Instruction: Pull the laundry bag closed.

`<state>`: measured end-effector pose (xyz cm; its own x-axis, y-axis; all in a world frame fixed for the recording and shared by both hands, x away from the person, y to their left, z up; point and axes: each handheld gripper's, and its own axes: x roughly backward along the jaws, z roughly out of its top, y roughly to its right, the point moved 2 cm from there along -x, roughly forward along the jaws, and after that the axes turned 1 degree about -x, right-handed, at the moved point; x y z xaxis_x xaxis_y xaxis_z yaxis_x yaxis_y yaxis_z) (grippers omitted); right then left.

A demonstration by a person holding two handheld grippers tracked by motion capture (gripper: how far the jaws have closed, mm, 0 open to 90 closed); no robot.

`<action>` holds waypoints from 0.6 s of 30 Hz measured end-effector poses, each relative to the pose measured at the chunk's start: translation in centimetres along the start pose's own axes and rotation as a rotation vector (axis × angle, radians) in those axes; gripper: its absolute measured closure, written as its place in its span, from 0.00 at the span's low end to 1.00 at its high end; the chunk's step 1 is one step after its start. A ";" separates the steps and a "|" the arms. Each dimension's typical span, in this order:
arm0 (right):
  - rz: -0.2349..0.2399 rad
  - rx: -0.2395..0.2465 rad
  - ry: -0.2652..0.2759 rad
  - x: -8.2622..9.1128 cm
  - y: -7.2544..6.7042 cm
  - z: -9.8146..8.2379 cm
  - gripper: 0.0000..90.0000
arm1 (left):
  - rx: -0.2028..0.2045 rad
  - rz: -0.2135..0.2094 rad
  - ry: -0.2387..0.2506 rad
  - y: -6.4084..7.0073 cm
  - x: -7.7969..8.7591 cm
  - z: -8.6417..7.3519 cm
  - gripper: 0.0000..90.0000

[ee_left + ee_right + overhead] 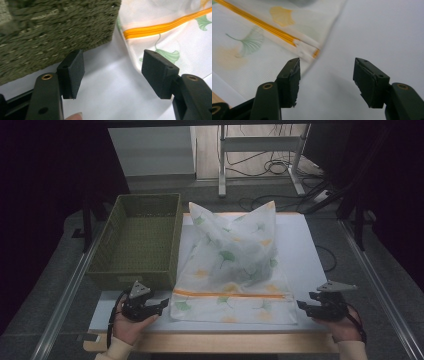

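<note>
A white cloth bag (232,270) printed with green and yellow leaves lies on the white table top (305,255), its orange zipper (230,295) running across near the front. Its far part bulges up into two corners. My left gripper (161,305) rests just left of the bag's front left corner (150,47), jaws open, nothing between them. My right gripper (301,306) sits just right of the front right corner (317,50), jaws open and empty. In the right gripper view the zipper's end (315,53) lies ahead of the left jaw.
A green woven basket (137,240) stands at the left of the bag, its wall (50,32) close ahead of my left gripper. Bare white table (374,32) stretches to the right of the bag. The wooden front edge (225,342) runs under both hands.
</note>
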<state>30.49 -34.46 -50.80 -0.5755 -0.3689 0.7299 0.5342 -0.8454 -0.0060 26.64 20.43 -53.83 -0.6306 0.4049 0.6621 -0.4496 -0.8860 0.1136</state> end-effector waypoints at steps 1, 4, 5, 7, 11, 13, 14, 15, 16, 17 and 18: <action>-0.007 -0.006 0.003 0.1 0.2 -0.2 0.42 | 0.004 0.002 0.002 -0.2 0.1 -0.1 0.38; -0.027 -0.029 0.006 0.5 0.9 -0.7 0.41 | 0.009 0.001 0.007 -0.4 0.3 -0.3 0.37; -0.024 -0.033 0.011 0.5 1.0 -0.8 0.40 | 0.010 0.003 0.009 -0.4 0.5 -0.4 0.37; -0.020 -0.023 0.008 0.4 1.0 -1.0 0.39 | 0.005 0.004 0.009 -0.5 0.6 -0.6 0.37; 0.003 -0.008 0.005 -0.1 0.8 -1.0 0.37 | 0.011 0.012 0.008 -1.0 0.7 -0.7 0.36; 0.018 0.003 0.005 -0.3 0.5 -0.9 0.36 | 0.012 0.015 0.007 -1.1 0.7 -0.7 0.36; 0.020 0.008 0.004 -0.4 0.4 -0.9 0.35 | 0.010 0.017 0.006 -1.1 0.7 -0.7 0.36; 0.020 0.012 0.002 -0.4 0.3 -0.8 0.35 | 0.010 0.018 0.004 -1.2 0.7 -0.7 0.36; 0.019 0.016 0.007 -0.5 0.2 -0.8 0.35 | 0.010 0.018 0.004 -1.2 0.6 -0.7 0.36; 0.019 0.016 0.009 -0.5 0.2 -0.8 0.35 | 0.011 0.018 0.003 -1.3 0.6 -0.7 0.36; 0.023 0.016 0.015 -0.4 0.1 -0.7 0.35 | 0.010 0.018 0.003 -1.3 0.6 -0.7 0.36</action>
<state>30.36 -34.70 -51.61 -0.5721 -0.3937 0.7195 0.5571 -0.8304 -0.0114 26.44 21.97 -54.11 -0.6404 0.3895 0.6620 -0.4318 -0.8954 0.1091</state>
